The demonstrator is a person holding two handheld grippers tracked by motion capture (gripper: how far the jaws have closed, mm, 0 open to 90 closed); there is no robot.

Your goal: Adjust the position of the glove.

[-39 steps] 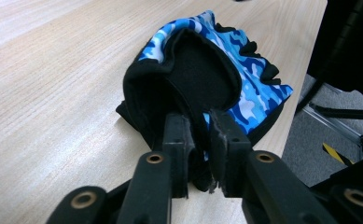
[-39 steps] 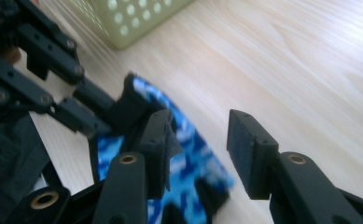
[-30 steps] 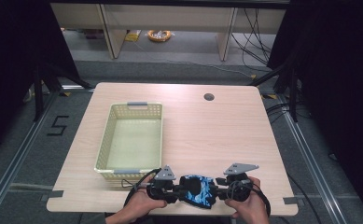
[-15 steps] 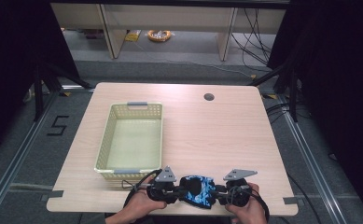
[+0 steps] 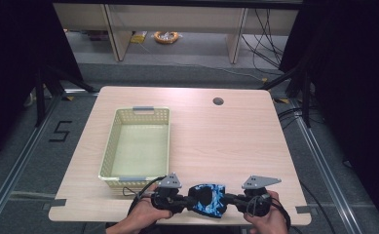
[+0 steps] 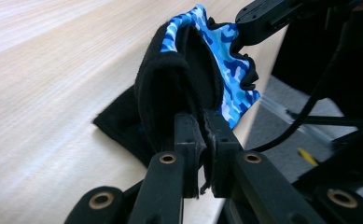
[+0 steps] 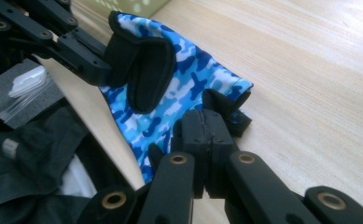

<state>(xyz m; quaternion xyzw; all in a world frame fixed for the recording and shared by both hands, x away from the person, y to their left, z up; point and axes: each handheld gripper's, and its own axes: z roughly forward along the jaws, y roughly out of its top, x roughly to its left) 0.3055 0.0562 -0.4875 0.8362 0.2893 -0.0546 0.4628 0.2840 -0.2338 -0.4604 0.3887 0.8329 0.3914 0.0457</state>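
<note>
A blue camouflage glove (image 5: 207, 200) with black trim hangs stretched between my two grippers at the table's front edge. My left gripper (image 5: 188, 200) has just been closing and is shut on the glove's black cuff (image 6: 188, 70); its jaws (image 6: 202, 123) pinch the fabric. My right gripper (image 5: 230, 199) has also just been closing and is shut on the glove's other end (image 7: 193, 79), gripping black trim at its tips (image 7: 206, 123). Each gripper view shows the opposite gripper (image 6: 249, 21) (image 7: 93, 60) holding the far side. A hand holds each gripper.
A pale yellow mesh basket (image 5: 108, 156) stands empty on the left half of the wooden table (image 5: 226, 141), just beyond my left gripper. A round cable hole (image 5: 218, 101) lies near the far edge. Dark floor drops away below the front edge.
The right hand has shifted slightly to the right, drawing the glove out between the grippers. The left hand has stayed put.
</note>
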